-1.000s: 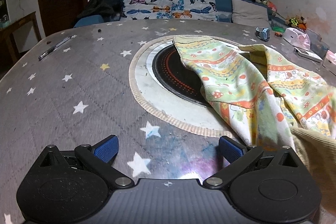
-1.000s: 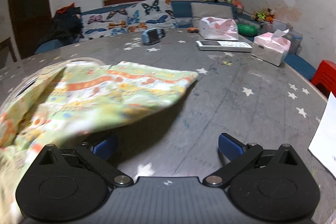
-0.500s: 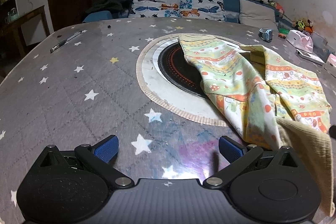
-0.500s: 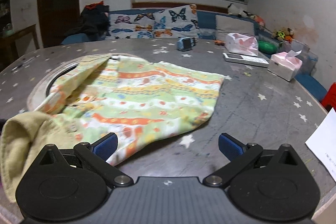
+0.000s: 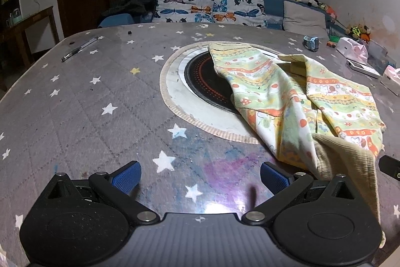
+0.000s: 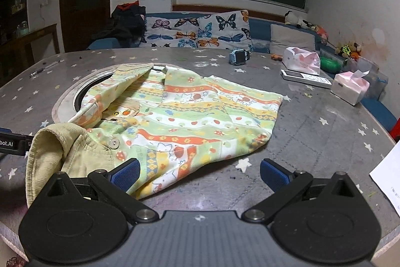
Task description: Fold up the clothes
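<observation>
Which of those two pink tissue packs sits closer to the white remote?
The crumpled soft pack, right behind the remote. The boxy pack stands apart, nearer the table edge.

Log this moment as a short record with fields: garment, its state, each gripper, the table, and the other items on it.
garment: patterned child's garment with a tan corduroy collar
state: crumpled, unfolded, partly covering the round cooktop inset
left gripper: open, holding nothing, beside the garment's collar end
right gripper: open, holding nothing, left fingertip over the garment's edge
table: grey star-print cover
other items: pen, blue watch, tissue pack, remote, paper sheet
</observation>
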A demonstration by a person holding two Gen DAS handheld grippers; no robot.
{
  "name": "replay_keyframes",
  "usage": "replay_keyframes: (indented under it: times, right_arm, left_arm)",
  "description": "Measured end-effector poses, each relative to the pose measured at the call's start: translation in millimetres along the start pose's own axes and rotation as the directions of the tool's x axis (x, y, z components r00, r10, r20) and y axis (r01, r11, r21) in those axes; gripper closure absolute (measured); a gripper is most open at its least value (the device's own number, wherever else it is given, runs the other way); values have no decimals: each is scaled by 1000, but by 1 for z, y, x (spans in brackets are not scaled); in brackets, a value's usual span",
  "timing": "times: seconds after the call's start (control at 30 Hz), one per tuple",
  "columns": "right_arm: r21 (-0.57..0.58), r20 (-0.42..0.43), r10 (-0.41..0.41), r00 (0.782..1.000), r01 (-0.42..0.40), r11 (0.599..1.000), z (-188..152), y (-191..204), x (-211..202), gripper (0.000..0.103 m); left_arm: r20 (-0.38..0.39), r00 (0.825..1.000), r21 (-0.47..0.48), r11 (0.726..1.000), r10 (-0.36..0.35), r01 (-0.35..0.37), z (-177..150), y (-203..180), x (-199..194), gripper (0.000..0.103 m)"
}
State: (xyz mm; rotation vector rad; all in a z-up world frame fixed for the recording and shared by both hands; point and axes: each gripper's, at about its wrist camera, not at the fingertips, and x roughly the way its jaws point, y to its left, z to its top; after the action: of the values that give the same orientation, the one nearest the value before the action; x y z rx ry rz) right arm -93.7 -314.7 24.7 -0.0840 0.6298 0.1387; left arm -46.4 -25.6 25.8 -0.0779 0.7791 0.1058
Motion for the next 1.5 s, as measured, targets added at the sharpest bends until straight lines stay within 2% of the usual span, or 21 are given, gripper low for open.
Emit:
replay_keyframes:
  times: [0.5,0.83,0.97,1.2,1.5]
  right_arm:
    - [-2,0,21,1000,-21,1000,-3,4,-5,0]
    - [-16,-1,30,1000,-30,999,2,5,-1,0]
    - [-14,-1,40,999,-40,999,10,1,6,1]
    - [-25,1,55,998,-55,998,40,-10,32,10]
    - [-37,0,87,996,-87,996,91,-15,81,20]
  left_arm:
    - [-8,999,14,999,32,-32,-3,-4,-7,0]
    - [21,999,8,999,38,-38,14,-4,-6,0]
    - [48,999,33,999,1,-3,30,-13,-5,0]
    - [93,993,116,991,-79,68,61,-37,2,0]
    - [67,987,195,972,-145,130,90,-66,37,4]
